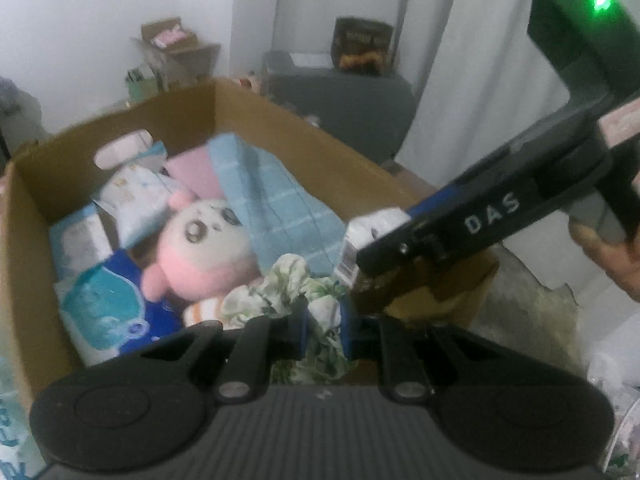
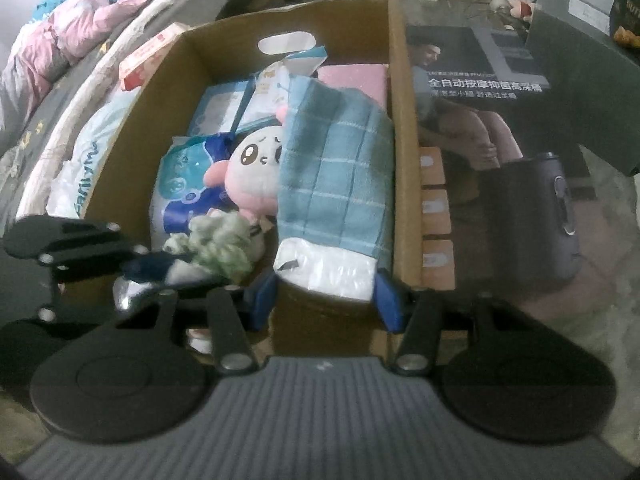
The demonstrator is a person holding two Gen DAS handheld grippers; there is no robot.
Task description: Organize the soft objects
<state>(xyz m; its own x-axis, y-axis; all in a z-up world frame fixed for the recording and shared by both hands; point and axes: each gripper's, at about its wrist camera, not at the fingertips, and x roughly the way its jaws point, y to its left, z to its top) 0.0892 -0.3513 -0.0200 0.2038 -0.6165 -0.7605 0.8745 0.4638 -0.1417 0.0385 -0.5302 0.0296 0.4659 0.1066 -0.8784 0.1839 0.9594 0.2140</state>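
The left gripper is clamped on a crumpled green-and-white floral cloth, with both blue-padded fingers pressed against the fabric at the near edge of the open brown cardboard box. In the right wrist view the same cloth sits bunched at the near left part of the box, with the left gripper closed on it.

The right gripper has its fingers spread apart on either side of a white plastic-wrapped tissue pack; whether the pads actually touch the pack cannot be determined. The pack lies at the near right corner of the box, against the lower end of a blue checked towel. In the left wrist view the right gripper reaches in from the right, over the near right edge of the box.

Box contents: the towel runs along the right wall. A pink-and-white round plush toy lies in the middle, touching the towel's left side. A folded pink cloth lies at the far right corner. Blue-and-white plastic packs fill the left side. An oval handle cut-out is in the far wall.
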